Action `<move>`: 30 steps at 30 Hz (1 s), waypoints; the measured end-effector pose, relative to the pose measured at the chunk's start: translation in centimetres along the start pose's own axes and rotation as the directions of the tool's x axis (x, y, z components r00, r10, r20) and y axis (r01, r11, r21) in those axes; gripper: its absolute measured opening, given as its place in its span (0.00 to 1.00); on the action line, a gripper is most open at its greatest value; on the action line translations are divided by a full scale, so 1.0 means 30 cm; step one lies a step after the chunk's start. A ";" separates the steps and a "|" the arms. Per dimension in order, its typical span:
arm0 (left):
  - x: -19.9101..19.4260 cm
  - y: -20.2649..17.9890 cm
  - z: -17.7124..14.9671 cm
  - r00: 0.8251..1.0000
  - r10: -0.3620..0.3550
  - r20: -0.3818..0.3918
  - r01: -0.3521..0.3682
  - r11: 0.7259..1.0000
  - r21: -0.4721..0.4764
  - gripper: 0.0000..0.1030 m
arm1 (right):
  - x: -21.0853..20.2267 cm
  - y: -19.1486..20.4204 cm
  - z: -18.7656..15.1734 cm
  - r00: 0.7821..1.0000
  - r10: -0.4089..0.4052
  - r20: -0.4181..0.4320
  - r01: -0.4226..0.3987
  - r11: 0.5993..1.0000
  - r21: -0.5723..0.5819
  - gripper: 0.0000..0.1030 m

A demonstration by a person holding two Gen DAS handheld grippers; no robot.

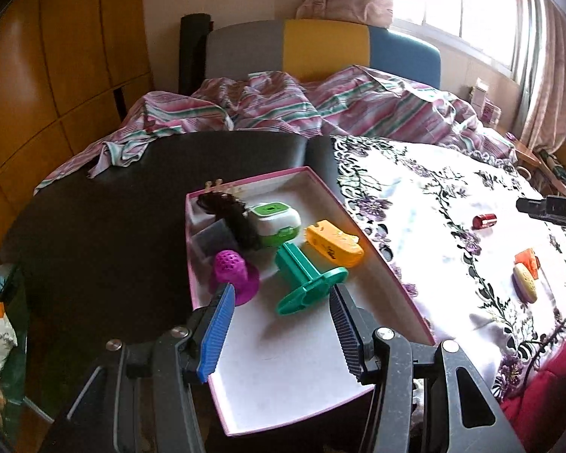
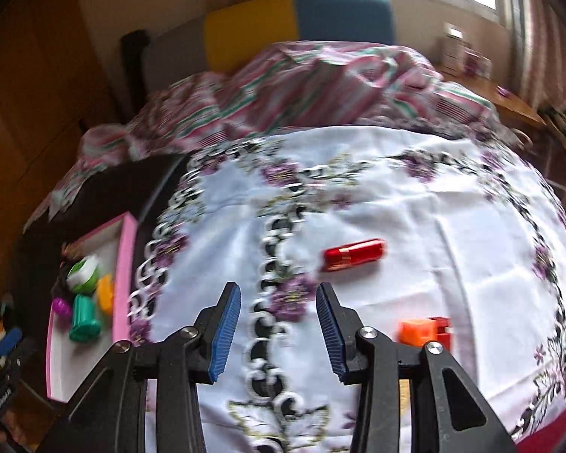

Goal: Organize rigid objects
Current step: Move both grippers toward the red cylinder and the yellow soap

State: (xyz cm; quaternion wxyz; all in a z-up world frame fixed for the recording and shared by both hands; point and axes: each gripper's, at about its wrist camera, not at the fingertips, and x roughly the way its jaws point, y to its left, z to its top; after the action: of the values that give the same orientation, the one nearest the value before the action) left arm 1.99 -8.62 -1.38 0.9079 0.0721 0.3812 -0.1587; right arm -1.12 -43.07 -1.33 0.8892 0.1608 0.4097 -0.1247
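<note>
A: While hanging over the near end of the pink box [image 1: 283, 358], parted and empty: left tongs [image 1: 282, 288]. Why there?

B: Probably parked above the box as the drop spot. Nothing between the pads, nothing clamped. Inside the box, in its far half: teal spool [image 1: 305, 279] mid-floor, purple knob [image 1: 232, 270] by the left wall, yellow piece [image 1: 334, 245] toward the right wall, green-and-white case [image 1: 277, 222] behind, some dark tangled thing [image 1: 230, 215] near the far left corner. Gathered there on purpose, by the look of it: the sorted share of the job.

A: And right of the box?

B: Right tongs [image 2: 278, 288], likewise standing apart, gripping nothing, aimed down at the flowered cloth [image 2: 396, 188] on the counter [image 1: 94, 226], well right of the box. Blurred view, so little detail. Red cylinder [image 2: 352, 255] lying on its side, farther from the box than the tips. Orange block [image 2: 420, 332] farther right again, partly hidden behind the right finger. Cream oval piece [image 1: 524, 283] touching or just beside the orange one, seen from the left wrist only.

A: Left out for what reason?

B: Simply not yet collected, at a guess. Three loose pieces on the cloth, about five boxed; past halfway, perhaps.

A: Next?

B: Likely closing on the red cylinder, across its narrow width, being round and prone to rolling. Then over the pink wall and down onto the bare white floor at the box's near end.
</note>
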 end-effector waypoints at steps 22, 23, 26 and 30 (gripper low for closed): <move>0.102 -0.308 0.064 0.990 -0.129 -0.057 0.138 0.975 0.177 0.52 | -0.013 -0.464 -0.084 0.989 0.036 0.147 -0.109 0.843 0.528 0.41; 0.110 -0.332 0.067 0.988 -0.142 -0.063 0.152 0.971 0.187 0.52 | -0.017 -0.472 -0.087 0.987 0.035 0.154 -0.113 0.836 0.537 0.41; 0.139 -0.408 0.084 0.983 -0.167 -0.077 0.180 0.959 0.219 0.52 | -0.018 -0.488 -0.094 0.986 0.039 0.161 -0.123 0.820 0.559 0.41; 0.189 -0.520 0.120 0.972 -0.212 -0.105 0.233 0.935 0.269 0.54 | -0.013 -0.488 -0.090 0.986 0.047 0.159 -0.129 0.818 0.560 0.41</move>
State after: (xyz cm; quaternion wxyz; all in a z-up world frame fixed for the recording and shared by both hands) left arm 2.78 -25.51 -3.07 0.8499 0.1616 0.3943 -0.3099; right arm -8.41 -55.41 -5.38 0.8318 0.4280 0.2838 -0.2106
